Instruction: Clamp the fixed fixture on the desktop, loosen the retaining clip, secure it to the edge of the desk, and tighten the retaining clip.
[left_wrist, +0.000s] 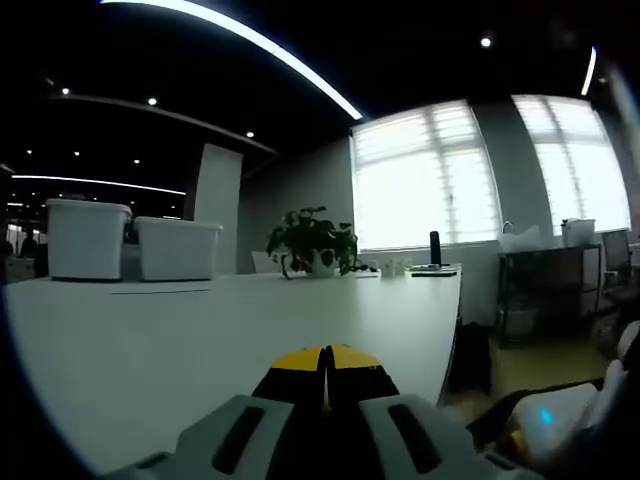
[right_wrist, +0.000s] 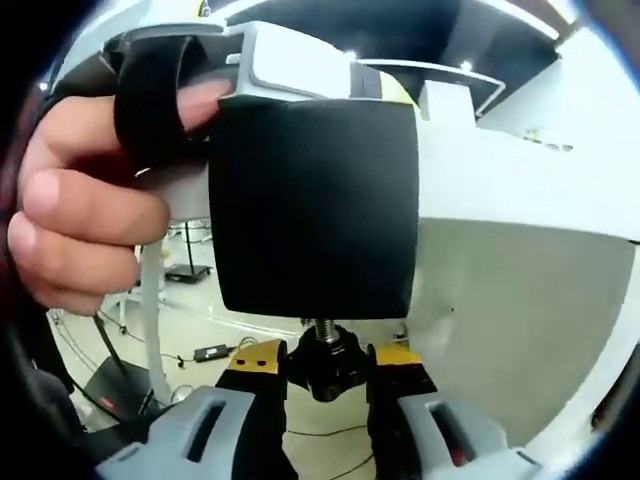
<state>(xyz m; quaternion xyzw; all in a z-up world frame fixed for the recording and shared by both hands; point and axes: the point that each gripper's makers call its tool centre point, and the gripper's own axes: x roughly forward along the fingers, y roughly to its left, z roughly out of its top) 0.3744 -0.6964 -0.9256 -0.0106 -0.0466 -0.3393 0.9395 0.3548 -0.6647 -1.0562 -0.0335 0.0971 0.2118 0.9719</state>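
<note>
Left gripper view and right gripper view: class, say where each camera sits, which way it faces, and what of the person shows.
Left gripper view: rides the left hand-held gripper, low over the white desk, facing the bright windows; jaws together.
Right gripper view: rides the right hand-held gripper, below the desk edge, shut on the black screw knob under the black clamp block; a hand shows.
Shared: the desk.

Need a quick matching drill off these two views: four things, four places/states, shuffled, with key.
Things:
1. left gripper
2. right gripper
3. potted plant
4. two white bins

Places/states:
A. far left end of the white table
B. shut on the black knob below the black fixture block
C. mid table, before the bright window
D. jaws shut, low over the near table edge

Pairs: 1-D, 2-B, 3-C, 4-A
</note>
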